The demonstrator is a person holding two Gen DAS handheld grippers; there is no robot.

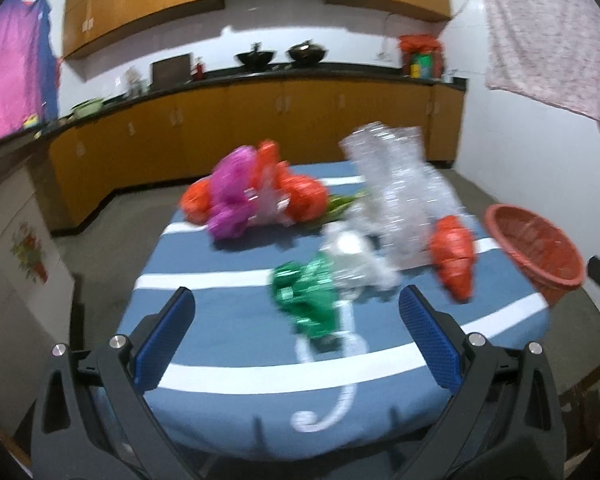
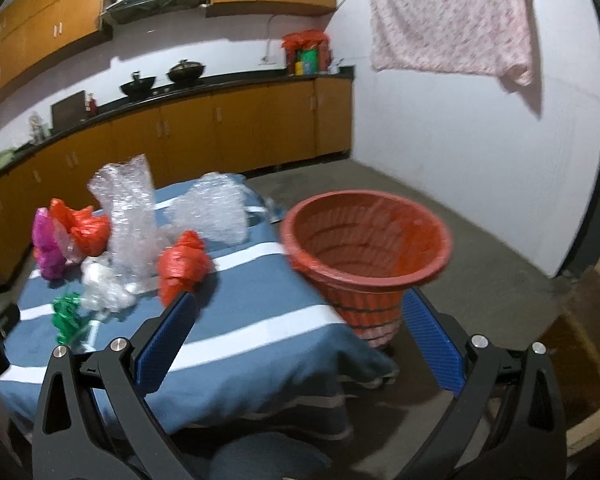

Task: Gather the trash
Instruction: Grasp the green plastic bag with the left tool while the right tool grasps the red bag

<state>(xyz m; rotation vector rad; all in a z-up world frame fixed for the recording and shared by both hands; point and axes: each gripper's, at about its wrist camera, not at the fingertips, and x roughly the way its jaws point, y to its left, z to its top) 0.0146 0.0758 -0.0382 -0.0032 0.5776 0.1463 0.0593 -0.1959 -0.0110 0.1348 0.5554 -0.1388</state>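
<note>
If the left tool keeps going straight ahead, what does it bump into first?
Probably the crumpled green foil wrapper. It lies on the blue striped cloth right between the open fingers of the left tool, with the clear plastic behind it. The picture is blurry, so depth is uncertain.

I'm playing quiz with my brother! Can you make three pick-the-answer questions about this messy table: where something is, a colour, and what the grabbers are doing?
1. Where is the red basket?
A. at the table's right edge
B. on the kitchen counter
C. under the table

2. What colour is the shiny wad nearest the left gripper?
A. yellow
B. green
C. black

3. How are both grippers?
A. holding bags
B. shut empty
C. open, empty

Answers: 1 A, it stands beside the striped cloth. 2 B, green foil. 3 C, right gripper too has fingers spread with nothing between.
</note>
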